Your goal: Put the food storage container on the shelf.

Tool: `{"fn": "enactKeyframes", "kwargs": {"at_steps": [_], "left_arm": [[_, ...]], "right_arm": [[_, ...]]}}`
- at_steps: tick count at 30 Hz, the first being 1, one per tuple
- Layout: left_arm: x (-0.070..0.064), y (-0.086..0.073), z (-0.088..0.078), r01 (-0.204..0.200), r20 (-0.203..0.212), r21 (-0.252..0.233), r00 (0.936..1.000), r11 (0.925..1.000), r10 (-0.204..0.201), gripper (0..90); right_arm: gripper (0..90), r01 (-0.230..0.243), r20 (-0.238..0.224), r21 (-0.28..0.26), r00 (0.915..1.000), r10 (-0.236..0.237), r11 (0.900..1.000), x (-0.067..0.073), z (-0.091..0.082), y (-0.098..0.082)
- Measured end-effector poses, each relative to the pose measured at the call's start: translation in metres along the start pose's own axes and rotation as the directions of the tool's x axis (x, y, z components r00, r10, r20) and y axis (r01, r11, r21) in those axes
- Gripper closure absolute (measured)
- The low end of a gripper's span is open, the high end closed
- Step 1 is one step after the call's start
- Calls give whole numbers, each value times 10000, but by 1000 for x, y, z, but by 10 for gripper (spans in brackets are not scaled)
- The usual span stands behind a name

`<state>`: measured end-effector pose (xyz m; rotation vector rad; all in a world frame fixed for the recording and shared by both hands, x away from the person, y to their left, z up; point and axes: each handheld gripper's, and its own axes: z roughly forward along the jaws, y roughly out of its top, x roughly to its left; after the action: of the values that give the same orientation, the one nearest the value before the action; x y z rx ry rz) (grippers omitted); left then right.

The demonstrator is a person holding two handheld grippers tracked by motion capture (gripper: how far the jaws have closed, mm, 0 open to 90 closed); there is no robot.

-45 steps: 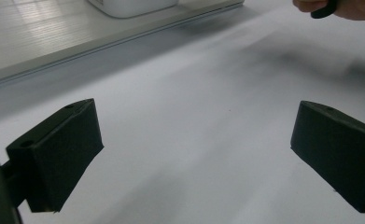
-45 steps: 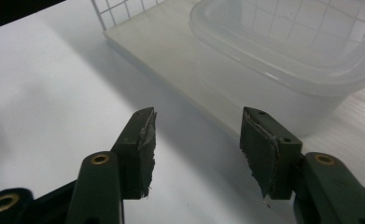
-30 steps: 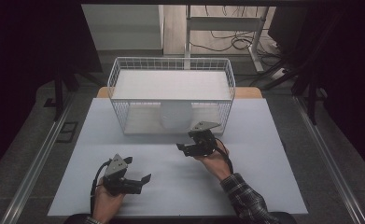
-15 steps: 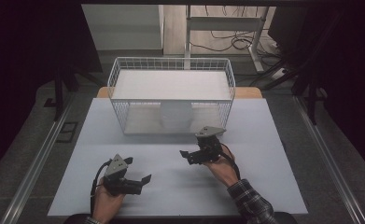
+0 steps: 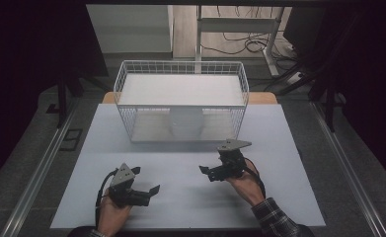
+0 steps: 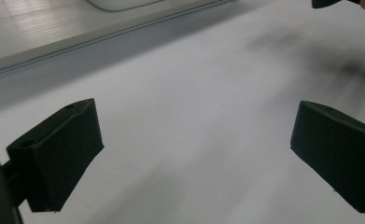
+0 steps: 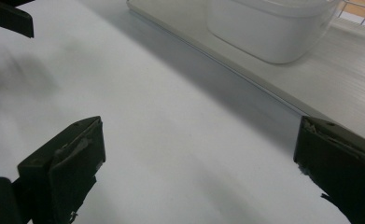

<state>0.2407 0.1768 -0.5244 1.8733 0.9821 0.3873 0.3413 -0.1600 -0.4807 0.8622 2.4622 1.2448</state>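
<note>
Left gripper (image 5: 141,189) low over the near desk (image 5: 190,197), jaws spread wide on nothing. Right gripper (image 5: 214,171) just ahead and to the right, above the white top, jaws also gaping and empty. Beyond them, wire basket (image 5: 180,74) at the far side, white tub (image 5: 185,122) on its lower shelf, well apart from both.
</note>
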Motion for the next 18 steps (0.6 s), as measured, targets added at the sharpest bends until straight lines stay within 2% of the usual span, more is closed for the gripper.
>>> {"fn": "enactKeyframes", "kwargs": {"at_steps": [6,18], "left_arm": [[-1,1,-3,-51,-59,33,10000,10000,51,20],[-3,0,-13,-384,-442,152,9983,9991,390,21]], "right_arm": [[17,-27,137,-58,9999,28,10000,0,-14,-8],[9,-217,446,-195,9988,225,9996,-4,-44,-29]]}}
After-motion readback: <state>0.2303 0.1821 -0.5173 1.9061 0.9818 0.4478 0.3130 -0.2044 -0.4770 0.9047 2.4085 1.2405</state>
